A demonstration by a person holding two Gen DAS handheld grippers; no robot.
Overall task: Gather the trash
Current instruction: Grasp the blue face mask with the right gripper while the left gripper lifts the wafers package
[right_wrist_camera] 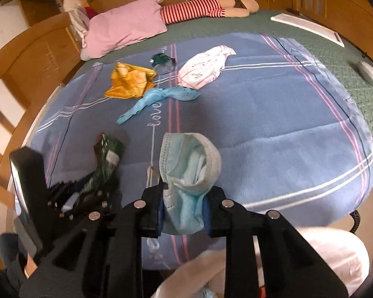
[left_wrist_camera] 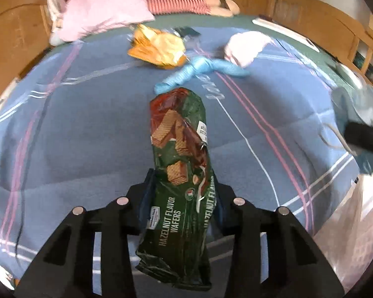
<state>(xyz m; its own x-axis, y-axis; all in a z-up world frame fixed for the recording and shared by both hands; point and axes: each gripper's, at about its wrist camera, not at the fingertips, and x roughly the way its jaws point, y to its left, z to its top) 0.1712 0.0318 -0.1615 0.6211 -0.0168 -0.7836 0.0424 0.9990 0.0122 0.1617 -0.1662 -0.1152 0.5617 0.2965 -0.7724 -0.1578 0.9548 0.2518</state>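
Your left gripper [left_wrist_camera: 180, 198] is clamped on the green wafer wrapper [left_wrist_camera: 180, 164], frame centre, above the blue blanket [left_wrist_camera: 87, 129]. Your right gripper [right_wrist_camera: 184, 208] is clamped on a blue face mask [right_wrist_camera: 186, 171], lower centre. Yellow wrapper [right_wrist_camera: 129, 82], blue bag [right_wrist_camera: 156, 99], white bag [right_wrist_camera: 204, 67] lie upper centre.

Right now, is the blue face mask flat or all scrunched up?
Scrunched up. The face mask is folded over on itself, bulging above the right tool, which is shut on it.

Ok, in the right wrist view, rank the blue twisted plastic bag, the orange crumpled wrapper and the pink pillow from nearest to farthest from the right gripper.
1. Blue twisted plastic bag, mid-blanket, ahead-left.
2. Orange crumpled wrapper, just beyond, further left.
3. Pink pillow, at the bed's head.
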